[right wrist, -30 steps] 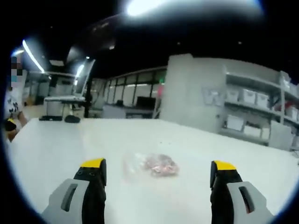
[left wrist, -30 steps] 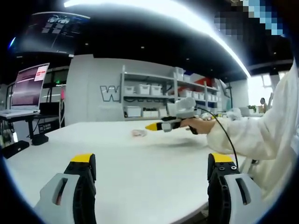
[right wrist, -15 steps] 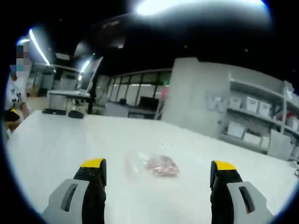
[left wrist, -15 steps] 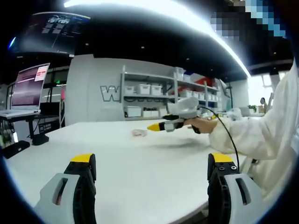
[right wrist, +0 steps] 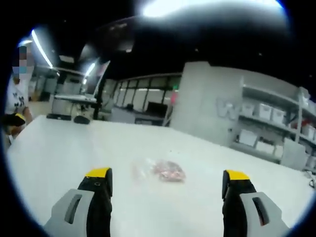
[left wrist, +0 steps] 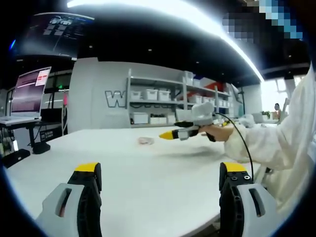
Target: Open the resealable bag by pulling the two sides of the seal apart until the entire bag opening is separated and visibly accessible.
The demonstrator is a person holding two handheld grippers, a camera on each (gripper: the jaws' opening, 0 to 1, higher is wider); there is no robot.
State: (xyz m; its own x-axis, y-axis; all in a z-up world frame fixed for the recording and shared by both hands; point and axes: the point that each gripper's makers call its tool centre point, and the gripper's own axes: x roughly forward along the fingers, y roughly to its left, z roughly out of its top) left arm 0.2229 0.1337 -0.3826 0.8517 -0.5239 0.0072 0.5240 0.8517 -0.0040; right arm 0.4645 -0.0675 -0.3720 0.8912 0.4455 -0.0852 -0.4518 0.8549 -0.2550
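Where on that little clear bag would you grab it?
Probably the empty clear edge of the bag, on the side towards the view's left, away from the pinkish lump inside. It lies flat on the table, so come in low. The seal is too blurred to place.

A: What stands beyond the table [left wrist: 148, 173]?
B: Shelves [left wrist: 168, 101] against a grey wall, loaded with white bins [left wrist: 152, 95].

A: And off the table's left edge?
B: A lit monitor [left wrist: 30, 91] on a separate stand. Overhead, a bright light strip [left wrist: 197, 22] crosses the dark ceiling.
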